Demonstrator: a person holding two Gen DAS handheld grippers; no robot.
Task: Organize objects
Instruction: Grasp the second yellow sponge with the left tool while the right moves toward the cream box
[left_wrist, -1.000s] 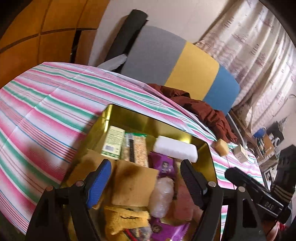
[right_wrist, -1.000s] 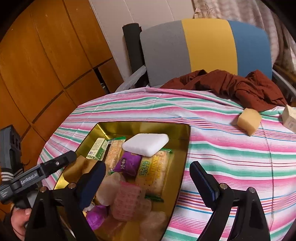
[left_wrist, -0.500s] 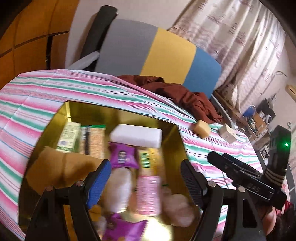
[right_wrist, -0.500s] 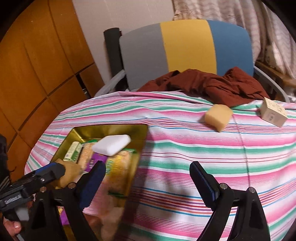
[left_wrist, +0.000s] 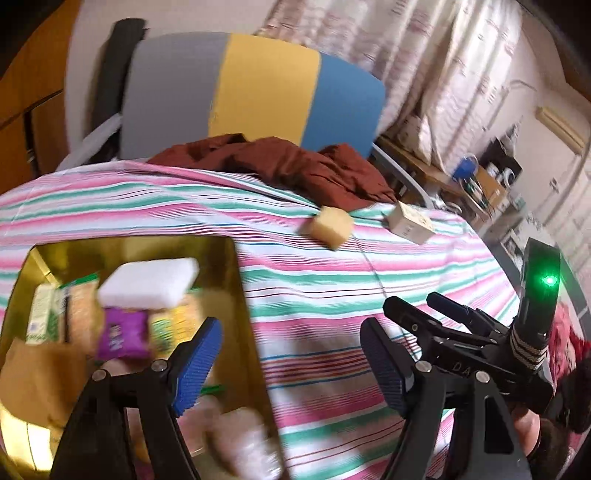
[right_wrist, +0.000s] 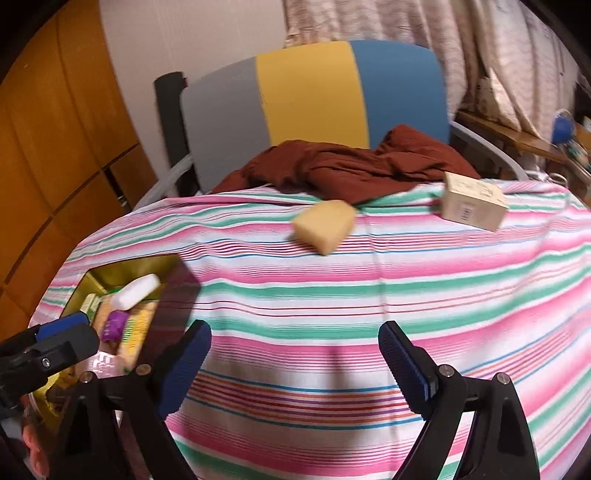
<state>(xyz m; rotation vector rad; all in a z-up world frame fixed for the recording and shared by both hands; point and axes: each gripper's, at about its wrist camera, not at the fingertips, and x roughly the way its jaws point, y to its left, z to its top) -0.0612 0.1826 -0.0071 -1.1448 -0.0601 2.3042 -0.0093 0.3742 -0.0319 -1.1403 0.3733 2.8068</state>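
right wrist view: my right claw (right_wrist: 293, 363) is wide apart and empty over the striped cloth (right_wrist: 369, 295). my left claw (left_wrist: 291, 360) is apart too, by the gold tin (left_wrist: 236, 280) of snacks. farther off sit a yellow sponge (right_wrist: 325, 225) and a small box (right_wrist: 472, 206).

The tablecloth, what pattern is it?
Pink, green and white stripes on the tablecloth, clearest in the right wrist view.
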